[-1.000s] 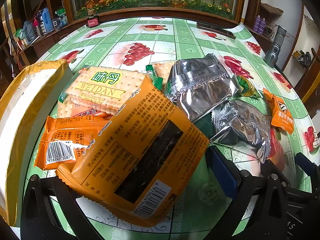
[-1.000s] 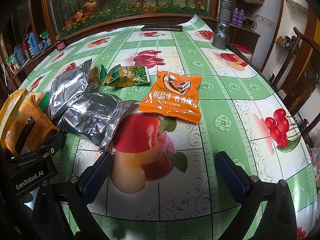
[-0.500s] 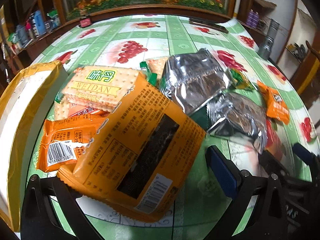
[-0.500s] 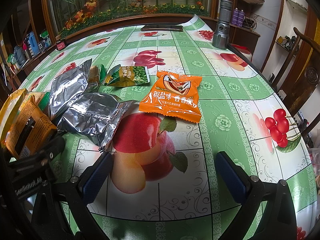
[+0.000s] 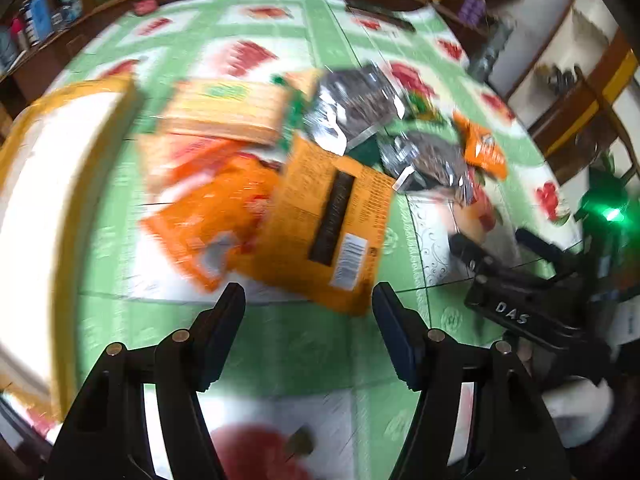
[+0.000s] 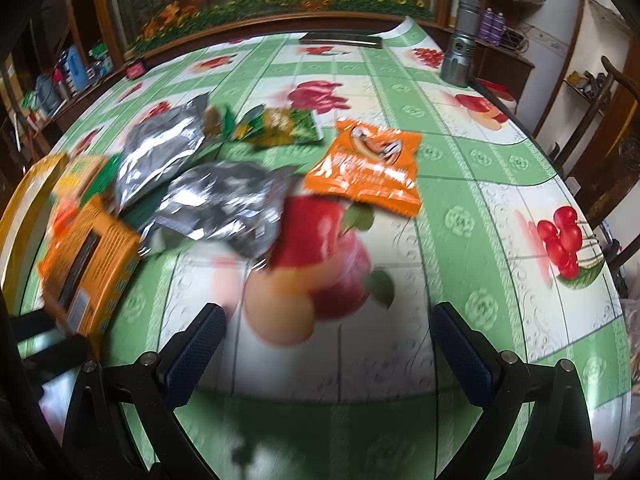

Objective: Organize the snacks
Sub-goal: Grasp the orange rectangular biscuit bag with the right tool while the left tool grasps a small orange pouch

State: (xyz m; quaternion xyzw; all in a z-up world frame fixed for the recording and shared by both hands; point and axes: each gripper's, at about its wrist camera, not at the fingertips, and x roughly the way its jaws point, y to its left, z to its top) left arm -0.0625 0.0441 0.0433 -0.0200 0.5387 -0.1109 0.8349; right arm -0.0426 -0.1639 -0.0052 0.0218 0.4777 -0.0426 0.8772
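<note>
1. A long yellow-and-white box is seen far to the left of the left hand-held gripper; which way it opens cannot be told through the blur.
2. The left hand-held gripper is held wide open, nothing between its fingers. Just ahead of it the large orange packet lies flat on the surface, barcode end nearest, long axis running away and slightly left. A smaller orange packet lies just left of it, partly overlapped.
3. The step is judged to be the approach for a first pick; the next move would call for the open fingers to be brought over the packet's near edge and closed.
4. Further right, two silver foil packets are heaped together ahead-left of the right hand-held gripper.
5. That hand-held gripper is likewise spread wide and empty. An orange snack bag lies ahead of it, well apart, its long axis roughly pointing away.
</note>
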